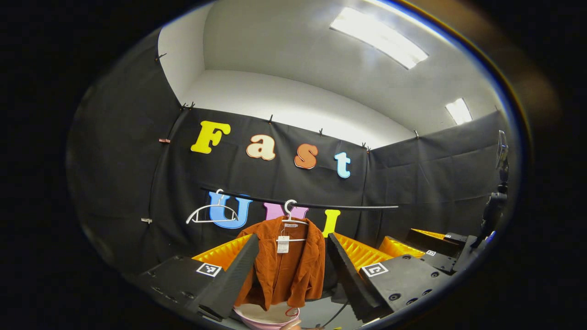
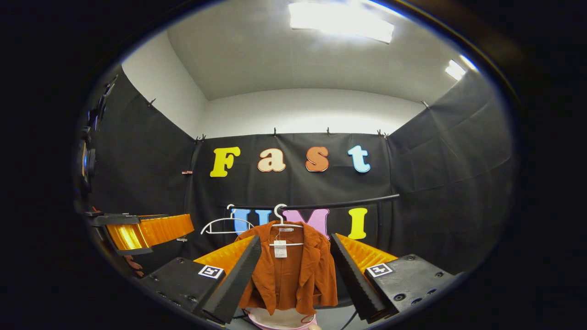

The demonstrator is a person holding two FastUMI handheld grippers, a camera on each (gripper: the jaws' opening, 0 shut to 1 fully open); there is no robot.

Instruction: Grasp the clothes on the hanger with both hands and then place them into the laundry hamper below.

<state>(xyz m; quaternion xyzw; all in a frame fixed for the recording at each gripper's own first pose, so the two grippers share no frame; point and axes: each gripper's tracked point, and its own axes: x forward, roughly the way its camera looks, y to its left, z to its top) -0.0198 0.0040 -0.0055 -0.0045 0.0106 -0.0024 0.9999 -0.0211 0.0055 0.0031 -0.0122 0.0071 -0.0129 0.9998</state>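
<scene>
Jacket [image 1: 284,261] hangs, sides hidden | hamper [image 1: 268,316] cut off | both tools spread

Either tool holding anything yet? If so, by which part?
Nothing held. Left tool and right tool are both open, short of the rust jacket, which hangs on its white hanger above the hamper.

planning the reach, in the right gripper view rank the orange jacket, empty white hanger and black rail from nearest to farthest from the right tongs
1. orange jacket, straight ahead between the open right tongs.
2. empty white hanger, up and left of the jacket.
3. black rail, overhead; too close to call against the hanger.
</scene>
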